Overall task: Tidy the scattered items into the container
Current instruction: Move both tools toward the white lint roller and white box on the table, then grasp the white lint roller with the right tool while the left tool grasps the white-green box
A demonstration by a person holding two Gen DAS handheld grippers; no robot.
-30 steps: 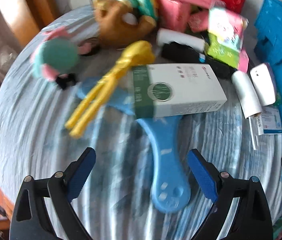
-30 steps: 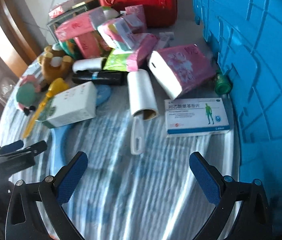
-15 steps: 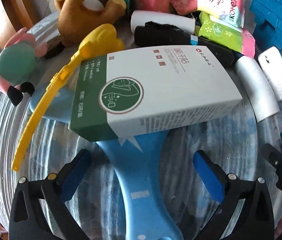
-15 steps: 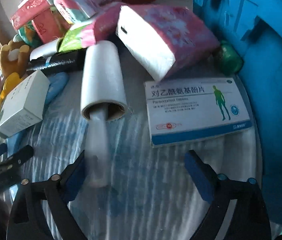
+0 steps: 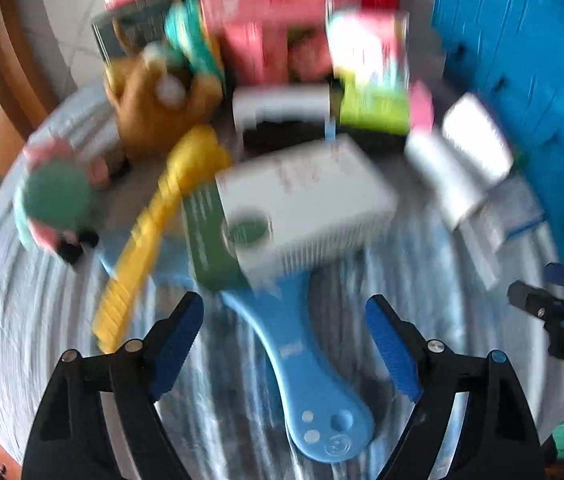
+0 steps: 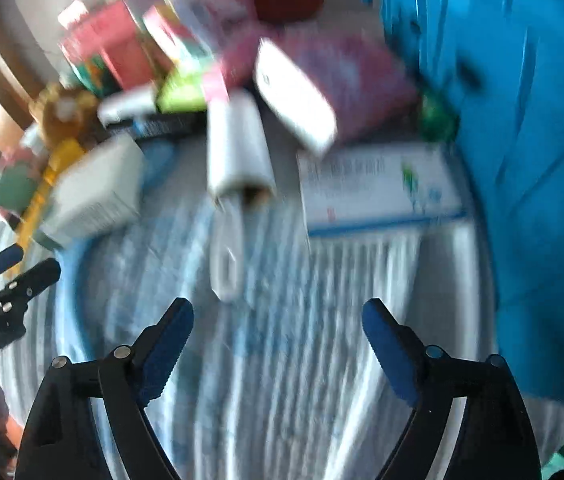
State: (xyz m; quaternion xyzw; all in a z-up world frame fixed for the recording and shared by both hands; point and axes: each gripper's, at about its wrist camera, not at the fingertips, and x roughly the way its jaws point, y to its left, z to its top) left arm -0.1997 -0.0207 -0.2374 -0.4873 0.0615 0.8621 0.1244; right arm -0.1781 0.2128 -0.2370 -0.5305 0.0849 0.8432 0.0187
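Though both views are smeared by motion blur, the main shapes read clearly enough.

Left gripper [image 5: 284, 320]: black arms with ribbed blue pads; its jaws have just been closing yet stand apart, pressing on nothing, with the paddle handle lying on the cloth below the gap.
Right gripper [image 6: 278, 326]: same build; jaws have just been closing, also apart, with only cloth between them.
Worktop [image 5: 22, 320]: round, covered in a pale blue-and-white striped cloth.
Container [image 5: 522, 80]: bright blue moulded plastic with ribs and slots, standing at the right edge of the worktop; its inside cannot be seen.
Box [image 5: 302, 208]: white card carton with a green end and a round green emblem, resting across the head of the paddle.
Paddle [image 5: 314, 392]: flat light-blue plastic, its handle widening to a rounded end with small holes.
Comb [image 5: 138, 248]: yellow plastic, long and toothed, just left of the box.
Lint roller [image 6: 238, 152]: white cylinder on a slim white handle, near the middle of the worktop.
Flat carton [image 6: 378, 188]: white with a blue edge stripe, beside the container.
Left view only: a round green-and-pink soft toy [image 5: 58, 200] fully in sight.
Right view only: a green bottle [image 6: 438, 120] against the container wall.
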